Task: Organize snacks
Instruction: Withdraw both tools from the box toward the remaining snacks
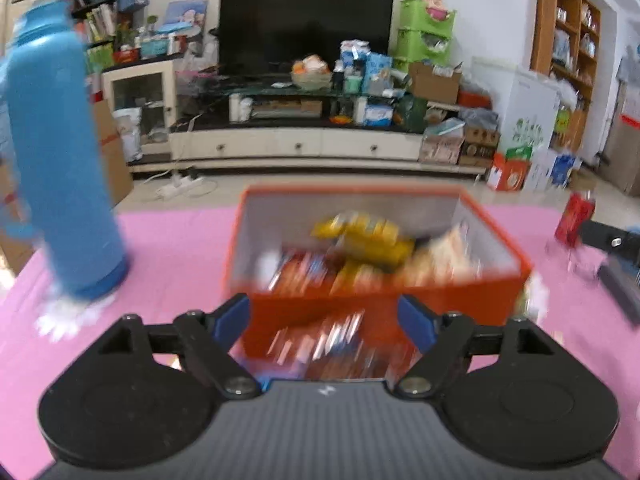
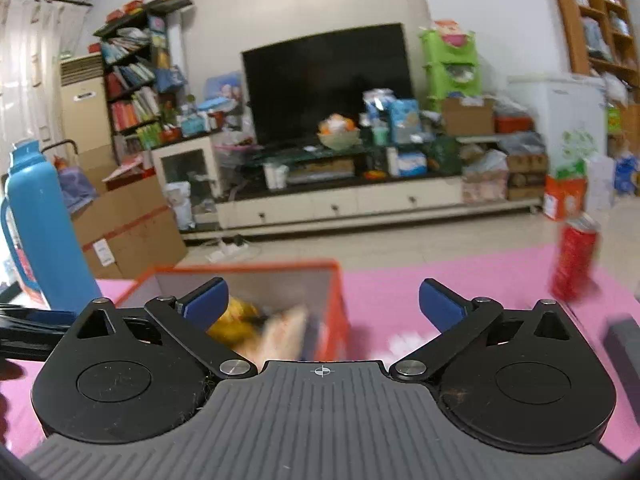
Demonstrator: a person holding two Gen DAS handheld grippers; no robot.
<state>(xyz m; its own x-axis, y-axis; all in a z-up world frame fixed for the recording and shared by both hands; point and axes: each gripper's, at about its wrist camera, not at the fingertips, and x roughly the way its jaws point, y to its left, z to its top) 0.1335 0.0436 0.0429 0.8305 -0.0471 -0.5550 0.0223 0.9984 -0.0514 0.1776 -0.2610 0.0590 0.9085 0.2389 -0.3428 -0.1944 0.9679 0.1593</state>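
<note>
The orange box (image 1: 376, 248) of snack packets (image 1: 362, 238) is sitting mid-frame on the pink surface (image 1: 172, 240), just ahead of the left gripper (image 1: 324, 318), whose jaws are standing wide apart and empty. One box, one blue flask (image 1: 60, 152) at left and one red can (image 1: 574, 218) at right are showing. The right wrist view is showing the right gripper (image 2: 324, 300) likewise spread open and empty, the box (image 2: 336, 308) lying lower left; the packets are too blurred to count.
</note>
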